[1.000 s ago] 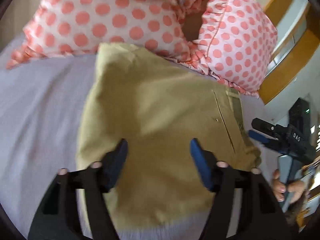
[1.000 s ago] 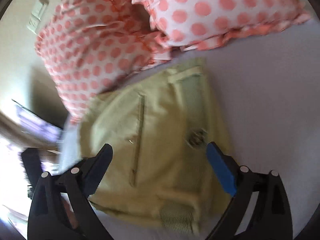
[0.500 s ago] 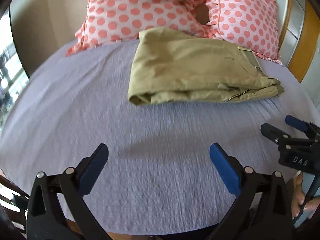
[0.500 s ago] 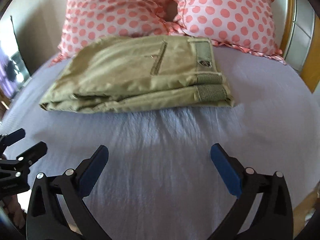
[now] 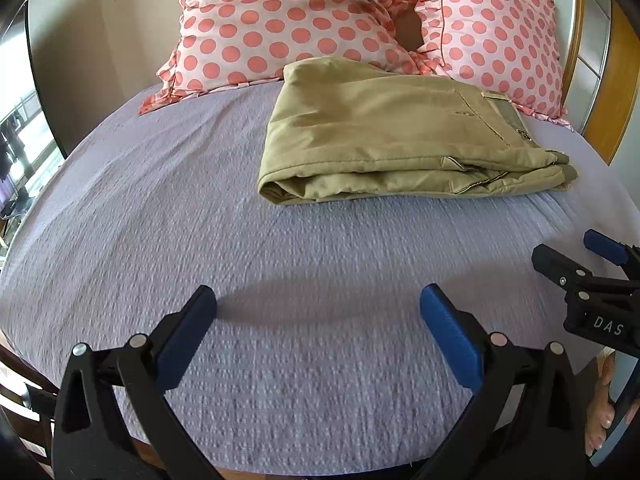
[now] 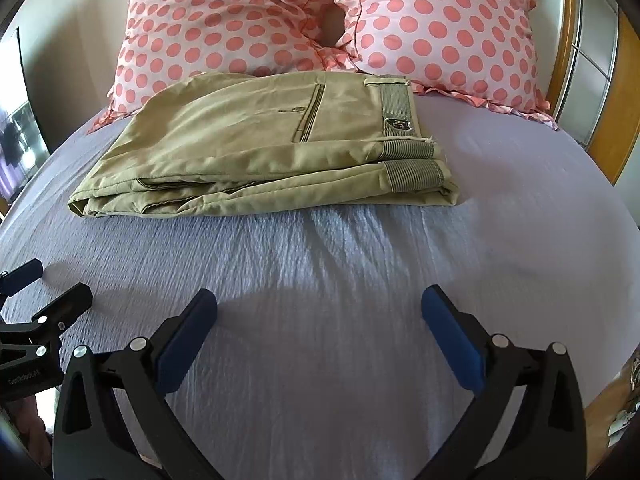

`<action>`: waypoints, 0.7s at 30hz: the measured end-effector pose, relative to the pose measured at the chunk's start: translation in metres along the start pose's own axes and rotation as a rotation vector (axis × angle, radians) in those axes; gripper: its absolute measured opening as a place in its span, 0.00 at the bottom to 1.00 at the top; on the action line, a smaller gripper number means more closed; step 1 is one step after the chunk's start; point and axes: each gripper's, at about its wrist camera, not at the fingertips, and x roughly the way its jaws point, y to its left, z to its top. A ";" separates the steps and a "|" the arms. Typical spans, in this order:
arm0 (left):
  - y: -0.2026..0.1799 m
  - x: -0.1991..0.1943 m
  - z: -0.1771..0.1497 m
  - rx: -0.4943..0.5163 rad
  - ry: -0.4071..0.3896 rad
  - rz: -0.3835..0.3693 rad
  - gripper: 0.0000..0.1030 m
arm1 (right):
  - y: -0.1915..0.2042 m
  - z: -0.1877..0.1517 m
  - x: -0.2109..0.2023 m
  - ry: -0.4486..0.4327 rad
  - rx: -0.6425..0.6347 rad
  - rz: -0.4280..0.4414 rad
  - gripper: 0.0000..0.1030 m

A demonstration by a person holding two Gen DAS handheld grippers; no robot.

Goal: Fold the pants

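Khaki pants (image 5: pixel 384 136) lie folded in a flat stack on the lavender bed, just in front of the pillows; they also show in the right wrist view (image 6: pixel 260 148), waistband to the right. My left gripper (image 5: pixel 318 300) is open and empty, hovering over bare sheet well short of the pants. My right gripper (image 6: pixel 318 300) is open and empty too, over the sheet near the bed's front edge. Each gripper shows at the side of the other's view: the right one (image 5: pixel 576 258), the left one (image 6: pixel 48 288).
Two pink polka-dot pillows (image 5: pixel 288 20) (image 6: pixel 436 28) lean at the head of the bed behind the pants. A wooden bed frame and wall panels (image 6: pixel 600 92) stand at the right. The lavender sheet (image 6: pixel 500 220) spreads around the pants.
Both grippers have pulled back from right above the pants toward the front of the bed. The folded pants stay in place.
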 end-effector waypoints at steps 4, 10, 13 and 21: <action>0.000 0.000 0.000 -0.001 -0.001 0.000 0.98 | 0.000 0.000 0.000 0.002 0.003 -0.003 0.99; -0.001 0.000 0.000 -0.001 -0.001 0.000 0.98 | 0.000 0.000 0.000 0.004 0.004 -0.004 0.99; -0.001 0.000 -0.001 -0.001 -0.001 0.000 0.98 | 0.000 0.000 0.000 0.003 0.004 -0.004 0.99; -0.001 0.000 0.000 -0.001 0.000 0.000 0.98 | 0.000 0.001 0.000 0.004 0.004 -0.004 0.99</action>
